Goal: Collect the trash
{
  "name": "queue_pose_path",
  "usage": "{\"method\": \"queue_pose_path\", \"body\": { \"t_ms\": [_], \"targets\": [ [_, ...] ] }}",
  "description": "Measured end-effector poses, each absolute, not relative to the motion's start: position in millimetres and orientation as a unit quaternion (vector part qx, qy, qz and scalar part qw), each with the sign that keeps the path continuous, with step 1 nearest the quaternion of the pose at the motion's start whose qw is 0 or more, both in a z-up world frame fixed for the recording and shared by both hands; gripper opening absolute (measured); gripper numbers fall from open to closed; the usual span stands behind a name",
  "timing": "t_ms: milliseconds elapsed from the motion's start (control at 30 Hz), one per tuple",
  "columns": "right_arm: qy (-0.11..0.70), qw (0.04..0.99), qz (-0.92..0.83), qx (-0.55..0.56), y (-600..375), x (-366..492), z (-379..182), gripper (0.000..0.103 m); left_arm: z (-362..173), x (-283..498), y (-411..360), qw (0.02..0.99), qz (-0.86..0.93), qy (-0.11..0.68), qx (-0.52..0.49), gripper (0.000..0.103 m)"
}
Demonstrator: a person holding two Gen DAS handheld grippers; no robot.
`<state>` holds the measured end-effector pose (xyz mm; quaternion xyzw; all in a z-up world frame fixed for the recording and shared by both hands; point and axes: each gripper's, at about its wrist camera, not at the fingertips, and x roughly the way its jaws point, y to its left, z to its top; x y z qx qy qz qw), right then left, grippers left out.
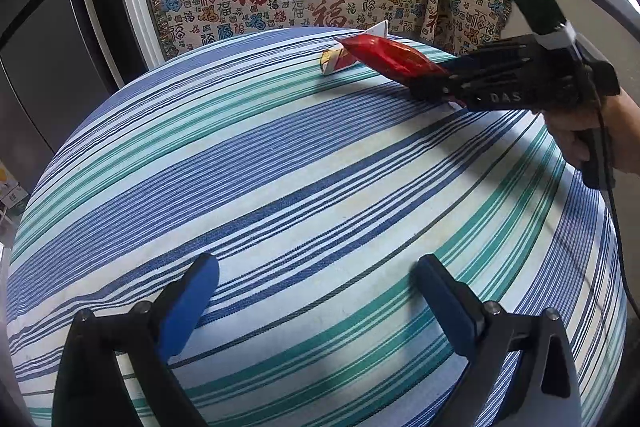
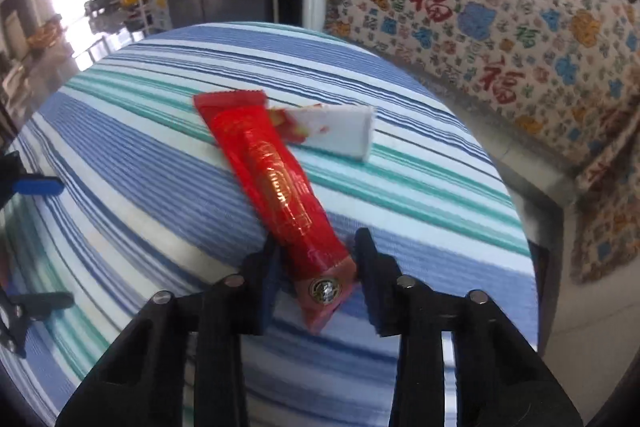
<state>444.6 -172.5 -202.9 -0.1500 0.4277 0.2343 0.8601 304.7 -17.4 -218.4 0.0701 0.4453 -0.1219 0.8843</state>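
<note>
Striped blue-and-green tablecloth (image 2: 168,163) carries a white torn paper packet (image 2: 340,131); right gripper (image 2: 316,267) pinches a long red foil wrapper (image 2: 272,179), left gripper (image 1: 316,287) spread wide, empty.

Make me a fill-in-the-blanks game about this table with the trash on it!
1. The long wrapper between the right gripper's fingers is coloured ____.
2. The left gripper's wide-open fingers hold ____.
3. The tablecloth is patterned with blue, green and white ____.
4. The packet lying on the table beyond the wrapper is mostly ____ in colour.

Missing words: red; nothing; stripes; white.
</note>
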Motion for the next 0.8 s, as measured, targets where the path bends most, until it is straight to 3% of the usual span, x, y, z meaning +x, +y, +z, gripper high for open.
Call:
{"method": "queue_pose_path", "body": {
  "t_ms": [300, 567, 667, 767, 800],
  "targets": [
    [0.492, 0.861, 0.130, -0.007, -235.1, 302.2, -189.7, 0.035, -193.7, 320.6, -20.7, 0.898, -0.134, 0.414, 0.061, 0.099],
    [0.483, 0.865, 0.133, 0.030, -249.5, 274.8, -197.7, 0.034, -168.0, 412.1, -94.8, 0.900, -0.183, 0.362, 0.158, 0.096],
    [0.482, 0.865, 0.137, 0.031, -248.9, 274.2, -198.2, 0.031, -178.3, 441.6, -107.4, 0.896, -0.184, 0.368, 0.168, 0.083],
    [0.480, 0.866, 0.138, 0.025, -247.1, 277.8, -197.9, 0.030, -189.5, 453.3, -114.6, 0.892, -0.198, 0.368, 0.171, 0.060],
    [0.479, 0.867, 0.136, 0.024, -247.5, 278.7, -197.6, 0.028, -193.8, 455.5, -118.2, 0.890, -0.204, 0.369, 0.177, 0.040]
  ]
}}
